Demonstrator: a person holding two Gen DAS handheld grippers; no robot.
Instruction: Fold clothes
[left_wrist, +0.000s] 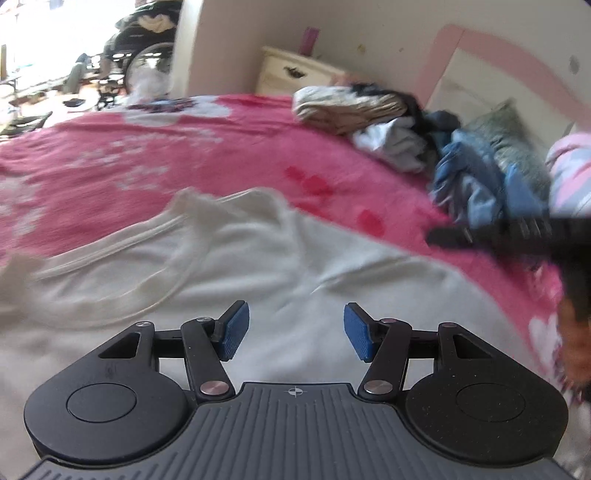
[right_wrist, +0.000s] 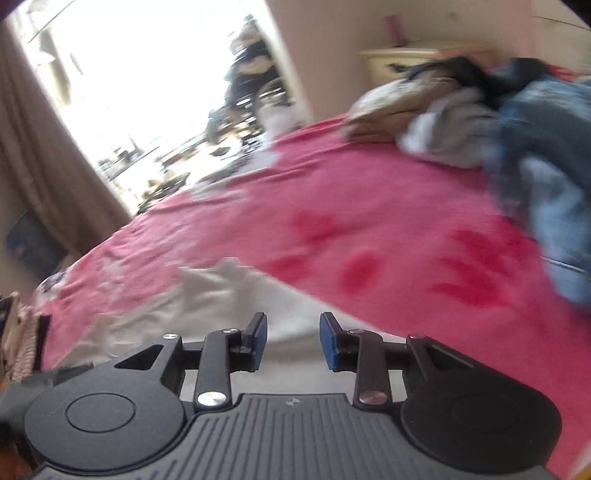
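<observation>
A white garment (left_wrist: 221, 258) lies spread and wrinkled on a pink bedspread (left_wrist: 147, 155), its neckline toward the left. My left gripper (left_wrist: 296, 330) hovers over the garment's near part, open, with nothing between its blue pads. The right gripper's black frame (left_wrist: 517, 236) reaches in from the right edge of the left wrist view. In the right wrist view my right gripper (right_wrist: 293, 341) is open above the white garment's (right_wrist: 221, 295) edge, where it meets the pink bedspread (right_wrist: 369, 206). Nothing sits between its pads. Both views are blurred.
A pile of unfolded clothes (left_wrist: 461, 166) in blue, grey and beige sits at the bed's far right, also in the right wrist view (right_wrist: 517, 147). Behind it stand a cream nightstand (left_wrist: 291, 72) and a pink headboard (left_wrist: 498, 48). A wheelchair (left_wrist: 147, 48) stands in the bright doorway.
</observation>
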